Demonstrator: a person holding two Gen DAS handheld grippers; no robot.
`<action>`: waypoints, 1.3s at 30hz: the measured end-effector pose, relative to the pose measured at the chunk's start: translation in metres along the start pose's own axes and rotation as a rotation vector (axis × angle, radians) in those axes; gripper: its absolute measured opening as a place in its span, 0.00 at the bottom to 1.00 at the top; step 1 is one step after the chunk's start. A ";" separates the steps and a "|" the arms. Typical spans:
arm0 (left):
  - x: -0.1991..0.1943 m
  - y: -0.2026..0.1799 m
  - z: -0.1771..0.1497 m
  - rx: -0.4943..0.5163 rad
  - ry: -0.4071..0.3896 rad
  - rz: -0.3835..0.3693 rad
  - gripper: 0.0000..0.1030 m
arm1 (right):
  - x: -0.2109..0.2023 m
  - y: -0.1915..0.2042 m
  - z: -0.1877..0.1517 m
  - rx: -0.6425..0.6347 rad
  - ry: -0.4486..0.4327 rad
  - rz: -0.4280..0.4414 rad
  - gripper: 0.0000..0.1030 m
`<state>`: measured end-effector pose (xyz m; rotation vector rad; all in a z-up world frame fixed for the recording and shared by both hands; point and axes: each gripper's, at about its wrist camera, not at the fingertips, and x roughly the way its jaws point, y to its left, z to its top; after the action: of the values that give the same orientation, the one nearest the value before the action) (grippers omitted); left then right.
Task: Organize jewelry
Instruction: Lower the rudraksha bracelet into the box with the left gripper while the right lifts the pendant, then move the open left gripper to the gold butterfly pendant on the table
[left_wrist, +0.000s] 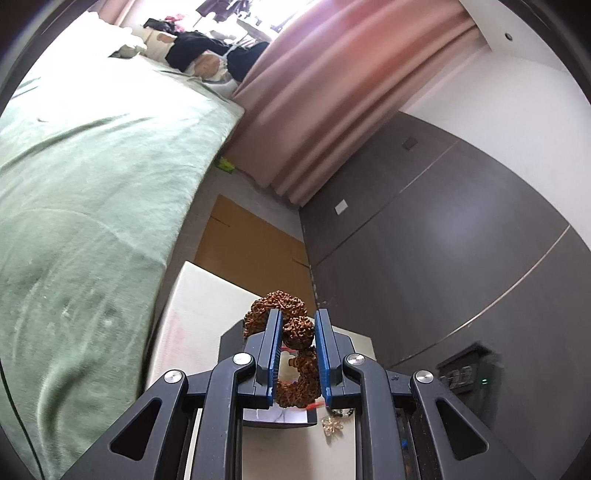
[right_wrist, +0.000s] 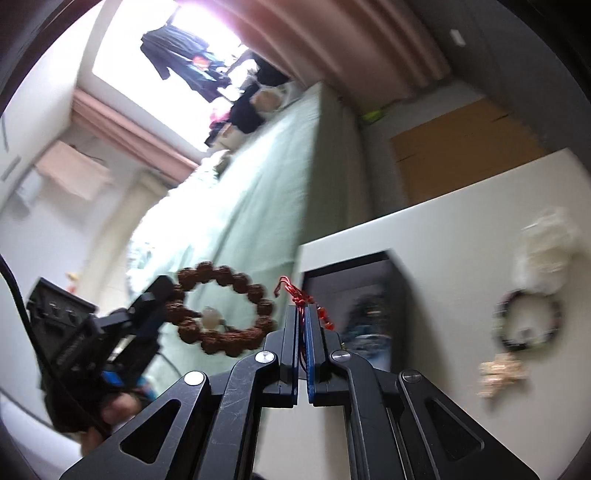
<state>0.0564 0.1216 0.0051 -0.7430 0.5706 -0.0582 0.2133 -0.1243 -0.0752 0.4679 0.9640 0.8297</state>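
Left tool (left_wrist: 297, 354) clamping bead bracelet (left_wrist: 291, 328), lifted

On the table (right_wrist: 461, 236), a box (right_wrist: 354, 291) is set left of a bracelet (right_wrist: 528, 319); a bed (right_wrist: 266, 192) lies farther left.

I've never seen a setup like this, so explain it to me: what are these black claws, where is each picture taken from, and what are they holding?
These are two hand-held grippers, one in each of a person's hands, each carrying a wide-angle camera that looks along its jaws.

The left camera shows the left gripper shut on a brown bead bracelet.

The right camera shows the right gripper shut on a red cord. The left gripper appears there too, lifting the bracelet off the table.

On the white table lie a dark box, a dark bracelet, a pale gold ornament and something white and blurred. A green bed is behind.
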 end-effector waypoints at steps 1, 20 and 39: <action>0.000 0.001 0.000 -0.005 0.000 -0.003 0.17 | 0.006 0.000 -0.001 -0.001 0.012 -0.024 0.17; 0.071 -0.029 -0.026 0.075 0.119 0.045 0.23 | -0.054 -0.065 -0.001 0.147 -0.075 -0.202 0.47; 0.071 -0.046 -0.060 0.131 0.203 0.120 0.61 | -0.098 -0.080 -0.006 0.163 -0.094 -0.257 0.60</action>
<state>0.0931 0.0329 -0.0340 -0.5779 0.7961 -0.0592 0.2106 -0.2511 -0.0809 0.5058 0.9847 0.4955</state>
